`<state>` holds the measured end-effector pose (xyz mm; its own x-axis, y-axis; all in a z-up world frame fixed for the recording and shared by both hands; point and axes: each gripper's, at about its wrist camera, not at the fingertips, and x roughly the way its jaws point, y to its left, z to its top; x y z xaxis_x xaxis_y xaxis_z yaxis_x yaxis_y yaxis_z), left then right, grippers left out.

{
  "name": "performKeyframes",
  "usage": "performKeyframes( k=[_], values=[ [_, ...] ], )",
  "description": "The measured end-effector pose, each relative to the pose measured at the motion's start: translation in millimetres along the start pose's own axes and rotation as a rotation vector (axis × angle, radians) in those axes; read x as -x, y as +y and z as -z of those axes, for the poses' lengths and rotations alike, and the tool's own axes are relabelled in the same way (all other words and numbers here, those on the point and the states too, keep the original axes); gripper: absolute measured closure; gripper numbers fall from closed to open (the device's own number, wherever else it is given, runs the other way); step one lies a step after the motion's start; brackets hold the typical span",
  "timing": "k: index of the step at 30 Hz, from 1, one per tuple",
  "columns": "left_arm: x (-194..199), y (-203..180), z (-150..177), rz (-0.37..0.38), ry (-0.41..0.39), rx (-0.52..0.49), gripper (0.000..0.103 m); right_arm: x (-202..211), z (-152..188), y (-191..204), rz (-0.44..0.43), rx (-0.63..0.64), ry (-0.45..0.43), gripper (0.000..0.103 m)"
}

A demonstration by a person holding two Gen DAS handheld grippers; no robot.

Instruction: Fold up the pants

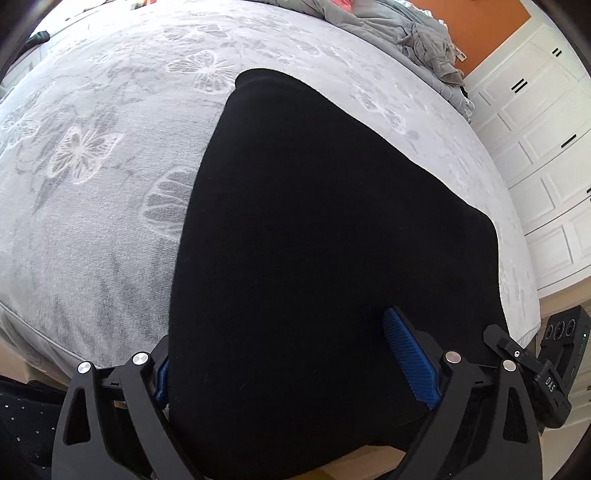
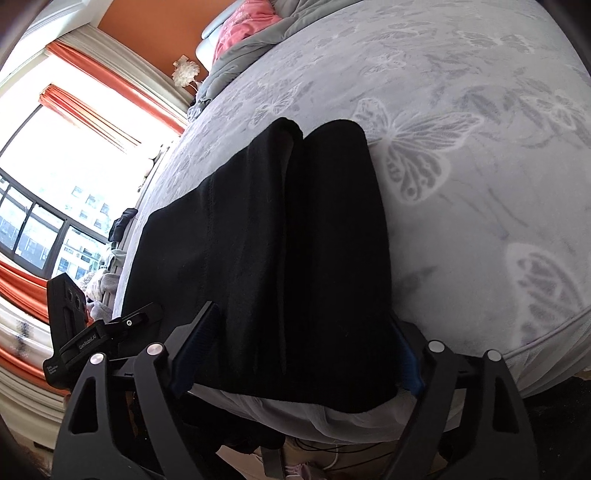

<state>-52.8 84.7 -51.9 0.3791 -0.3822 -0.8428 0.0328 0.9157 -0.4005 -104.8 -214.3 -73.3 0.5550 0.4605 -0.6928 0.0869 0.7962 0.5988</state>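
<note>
The black pants (image 1: 325,240) are laid flat on the bed (image 1: 92,192), their near edge straddled by both spread, unclenched grippers (image 1: 295,365) (image 2: 299,350), so layers could be missed when closing.

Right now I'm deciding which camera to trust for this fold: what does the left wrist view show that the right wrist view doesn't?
Only the left wrist view shows the white panelled wardrobe doors and the pants as one unbroken black sheet. Only the right wrist view shows the window, orange curtains, a pink pillow and two leg ends lying side by side. Both show the black pants on the grey butterfly bedspread, running between wide-apart fingers of the left gripper and right gripper.
</note>
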Motion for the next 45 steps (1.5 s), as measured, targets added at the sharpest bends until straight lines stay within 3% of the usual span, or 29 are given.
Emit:
performKeyframes(
  k=[2,4,6,9,11,13,15,19,22,26,28,32,34,37,41,45],
  values=[
    [-1.0,2.0,-3.5,0.021,0.006,0.023,0.011,12.1,-1.5,-0.7,0.063,-0.011,-0.035,0.029],
    [3.0,9.3,-3.9,0.056,0.001,0.064,0.011,42.3,-1.5,2.8,0.139,0.006,-0.161,0.028],
    [9.1,18.2,-3.3,0.065,-0.024,0.107,0.011,60.5,-6.9,19.0,0.15,0.099,-0.207,0.028],
    [23.4,27.2,-4.7,0.065,-0.086,0.133,0.011,40.5,-12.5,41.3,0.149,0.225,-0.08,0.029],
    [36.2,28.8,-4.2,0.042,-0.142,0.119,0.011,13.8,-5.3,39.6,0.183,0.241,0.01,0.029],
    [52.9,31.2,-1.4,-0.01,-0.206,0.092,0.011,0.2,1.7,34.2,0.202,0.247,0.004,0.039],
    [64.5,36.6,0.9,-0.038,-0.243,0.079,0.011,5.2,-0.8,40.1,0.21,0.241,-0.012,0.072],
    [81.2,55.6,-5.3,-0.078,-0.295,0.123,0.011,23.3,-12.8,93.4,0.232,0.389,-0.03,0.093],
    [93.4,71.4,-5.4,-0.117,-0.329,0.157,0.011,12.4,-15.3,114.5,0.295,0.468,0.023,0.086],
    [105.2,86.9,5.4,-0.097,-0.327,0.176,0.011,5.2,-6.7,98.3,0.343,0.4,0.049,0.077],
    [105.5,88.0,7.8,-0.076,-0.311,0.169,0.011,0.4,-0.1,89.3,0.353,0.379,0.072,0.061],
    [97.8,78.7,11.5,-0.047,-0.275,0.133,0.011,-5.3,3.8,71.4,0.291,0.298,0.07,0.062],
    [94.0,69.8,13.3,-0.031,-0.255,0.101,0.011,-7.1,1.9,70.3,0.256,0.278,0.058,0.091],
    [89.6,58.7,15.5,0.001,-0.232,0.067,0.011,-6.9,-2.5,84.0,0.163,0.228,0.069,0.092],
    [101.7,64.4,14.3,0.026,-0.273,0.089,0.011,-3.1,-17.0,180.4,-0.052,0.345,0.068,0.092],
    [133.5,94.5,19.1,0.011,-0.323,0.22,0.011,-23.6,-14.7,299.2,-0.198,0.53,0.109,0.092]
  ],
)
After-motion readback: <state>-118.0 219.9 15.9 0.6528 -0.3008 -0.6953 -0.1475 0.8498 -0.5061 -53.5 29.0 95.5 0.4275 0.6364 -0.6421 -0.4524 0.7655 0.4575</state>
